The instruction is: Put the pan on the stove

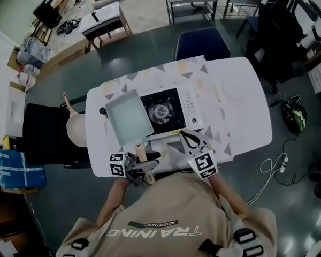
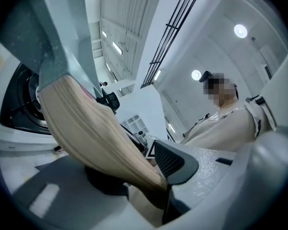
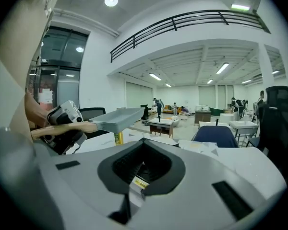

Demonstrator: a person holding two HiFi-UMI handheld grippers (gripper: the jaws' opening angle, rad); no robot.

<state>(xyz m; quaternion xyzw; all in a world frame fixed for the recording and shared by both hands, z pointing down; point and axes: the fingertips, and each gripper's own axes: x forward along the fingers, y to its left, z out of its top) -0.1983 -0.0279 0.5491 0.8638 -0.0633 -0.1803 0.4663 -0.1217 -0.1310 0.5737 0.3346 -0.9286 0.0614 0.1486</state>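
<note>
A square grey pan (image 1: 127, 116) with a pale wooden handle (image 1: 140, 151) hangs over the left part of the white portable stove (image 1: 190, 108), next to its black burner (image 1: 160, 111). My left gripper (image 1: 144, 160) is shut on the handle's near end. In the left gripper view the handle (image 2: 86, 133) runs from between the jaws up to the pan (image 2: 53, 37), with the burner (image 2: 19, 99) below. The right gripper view shows the pan (image 3: 120, 119) lifted above the table. My right gripper (image 1: 187, 136) sits at the stove's front edge, its jaws (image 3: 143, 147) shut on nothing.
The stove stands on a white table (image 1: 246, 122). A clear round lid or plate (image 1: 235, 87) lies at its right. A beige wooden utensil (image 1: 75, 125) rests on a black chair (image 1: 43, 133) at the left. A blue chair (image 1: 201, 42) stands behind the table.
</note>
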